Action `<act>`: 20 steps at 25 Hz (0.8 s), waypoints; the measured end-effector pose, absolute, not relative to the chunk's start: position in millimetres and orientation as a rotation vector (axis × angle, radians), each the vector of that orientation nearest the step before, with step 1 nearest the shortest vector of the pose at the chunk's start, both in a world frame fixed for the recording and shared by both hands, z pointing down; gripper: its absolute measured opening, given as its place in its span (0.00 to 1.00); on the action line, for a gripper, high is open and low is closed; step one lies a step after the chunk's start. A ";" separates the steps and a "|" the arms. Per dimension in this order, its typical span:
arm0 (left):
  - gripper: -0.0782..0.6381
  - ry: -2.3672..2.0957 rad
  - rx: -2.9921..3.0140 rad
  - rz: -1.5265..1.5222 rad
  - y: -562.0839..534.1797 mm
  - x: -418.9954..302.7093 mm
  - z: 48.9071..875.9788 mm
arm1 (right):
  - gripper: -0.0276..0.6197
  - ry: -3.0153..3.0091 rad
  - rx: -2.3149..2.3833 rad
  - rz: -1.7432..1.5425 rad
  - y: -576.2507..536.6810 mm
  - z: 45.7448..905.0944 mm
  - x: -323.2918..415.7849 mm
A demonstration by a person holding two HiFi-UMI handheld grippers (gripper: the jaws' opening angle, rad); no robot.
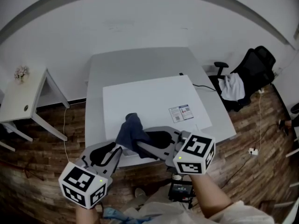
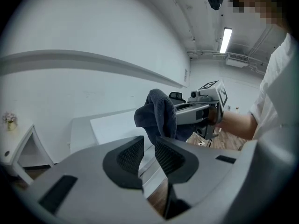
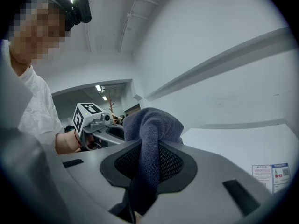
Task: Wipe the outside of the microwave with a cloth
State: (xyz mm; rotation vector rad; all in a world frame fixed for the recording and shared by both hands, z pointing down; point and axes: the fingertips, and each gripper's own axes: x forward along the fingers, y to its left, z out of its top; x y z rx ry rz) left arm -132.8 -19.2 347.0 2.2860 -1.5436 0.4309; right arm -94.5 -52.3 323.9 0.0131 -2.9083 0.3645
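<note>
A dark blue cloth [image 1: 132,132] is bunched between the jaws of my right gripper [image 1: 135,146], which is shut on it above the near edge of the white microwave top [image 1: 154,97]. In the right gripper view the cloth [image 3: 152,125] bulges over the pads and hangs down between them. My left gripper [image 1: 117,152] hovers just left of the cloth; its jaws stand a narrow slit apart with nothing between them. In the left gripper view the cloth [image 2: 159,113] sits just beyond its tips [image 2: 148,148], apart from them.
The microwave stands on a grey table [image 1: 140,62] against a white wall and carries a label sticker [image 1: 181,112]. A small white side table [image 1: 23,101] stands at the left. At the right is a black office chair [image 1: 247,73] with a white garment; cables cross the wooden floor.
</note>
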 end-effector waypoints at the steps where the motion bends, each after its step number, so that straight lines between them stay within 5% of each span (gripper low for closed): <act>1: 0.21 -1.545 2.284 0.428 -19.7 -133.3 346.0 | 0.18 -2.908 0.012 0.364 -53.0 323.9 -94.9; 20: 0.21 -1.552 2.263 0.409 -28.7 -146.1 346.1 | 0.18 -2.913 -0.009 0.340 -62.0 319.0 -105.2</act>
